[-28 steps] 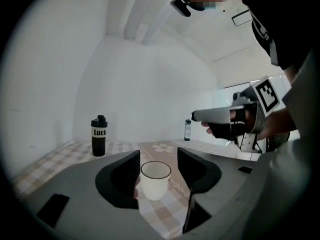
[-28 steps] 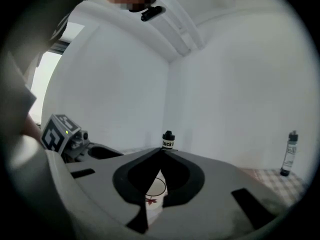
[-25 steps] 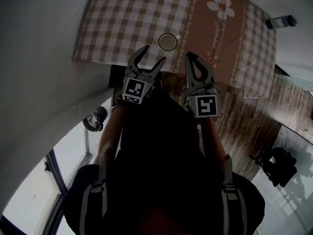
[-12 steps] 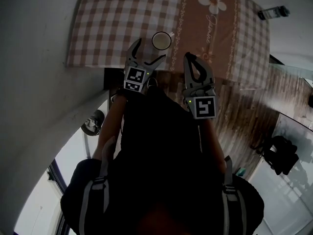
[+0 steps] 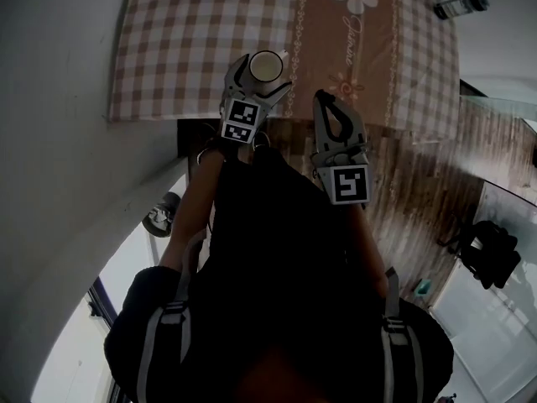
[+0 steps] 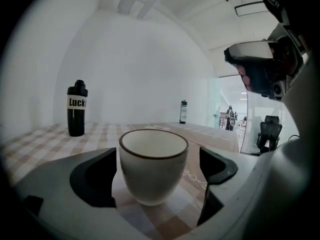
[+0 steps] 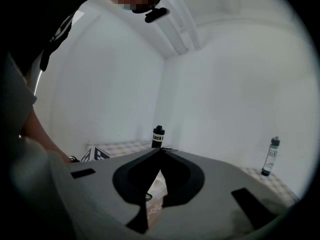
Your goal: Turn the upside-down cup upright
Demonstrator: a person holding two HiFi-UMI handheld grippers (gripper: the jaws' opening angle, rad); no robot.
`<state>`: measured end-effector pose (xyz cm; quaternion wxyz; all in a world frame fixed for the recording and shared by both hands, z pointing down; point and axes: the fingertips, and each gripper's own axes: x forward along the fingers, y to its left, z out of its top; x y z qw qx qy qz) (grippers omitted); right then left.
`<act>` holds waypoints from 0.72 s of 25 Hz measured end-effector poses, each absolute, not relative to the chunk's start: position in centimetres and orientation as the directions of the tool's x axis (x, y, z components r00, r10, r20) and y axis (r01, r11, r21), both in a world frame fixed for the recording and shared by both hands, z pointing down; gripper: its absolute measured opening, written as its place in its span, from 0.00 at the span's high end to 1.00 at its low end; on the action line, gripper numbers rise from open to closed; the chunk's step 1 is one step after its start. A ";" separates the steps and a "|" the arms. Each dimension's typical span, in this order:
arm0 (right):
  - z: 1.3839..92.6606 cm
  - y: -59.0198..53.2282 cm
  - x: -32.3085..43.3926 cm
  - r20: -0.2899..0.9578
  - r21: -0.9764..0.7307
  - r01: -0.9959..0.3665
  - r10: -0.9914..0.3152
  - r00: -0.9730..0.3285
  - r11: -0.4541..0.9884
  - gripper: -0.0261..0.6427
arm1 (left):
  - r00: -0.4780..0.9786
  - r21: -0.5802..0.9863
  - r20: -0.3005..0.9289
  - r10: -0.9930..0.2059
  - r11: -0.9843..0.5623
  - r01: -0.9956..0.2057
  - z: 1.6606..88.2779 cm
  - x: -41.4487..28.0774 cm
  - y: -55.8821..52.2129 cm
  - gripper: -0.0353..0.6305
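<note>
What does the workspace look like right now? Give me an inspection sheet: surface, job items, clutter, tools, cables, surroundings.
Surface: brown-and-white checked tablecloth, lying flat.
Job's things: white ceramic cup with a dark rim, standing mouth up.
Clutter: black bottle with a white label; slim dark-capped bottle farther back.
Grippers: left tool open, jaws just opening wider, cup between them, not gripped; right tool shut, empty.
Cables: nothing seen.
Surroundings: white wall, wooden floor, black office chair.

The head view is dim and fisheye-bent at its edges; both gripper views are brighter, evenly lit, black-cornered.
</note>
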<state>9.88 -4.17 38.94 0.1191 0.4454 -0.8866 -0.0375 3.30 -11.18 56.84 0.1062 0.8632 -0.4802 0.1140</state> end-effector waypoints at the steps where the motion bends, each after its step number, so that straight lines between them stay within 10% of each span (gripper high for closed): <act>1: 39.0 -4.1 10.1 0.177 0.168 -0.785 -0.802 -0.571 0.596 0.95 | 0.514 0.076 0.303 -0.802 -0.517 -0.852 57.1 3.5 -11.4 0.15; 18: 38.9 -4.1 13.4 0.160 0.159 -0.820 -0.834 -0.528 0.550 0.95 | 0.396 0.052 0.363 -0.844 -0.406 -0.913 58.6 3.8 -14.1 0.30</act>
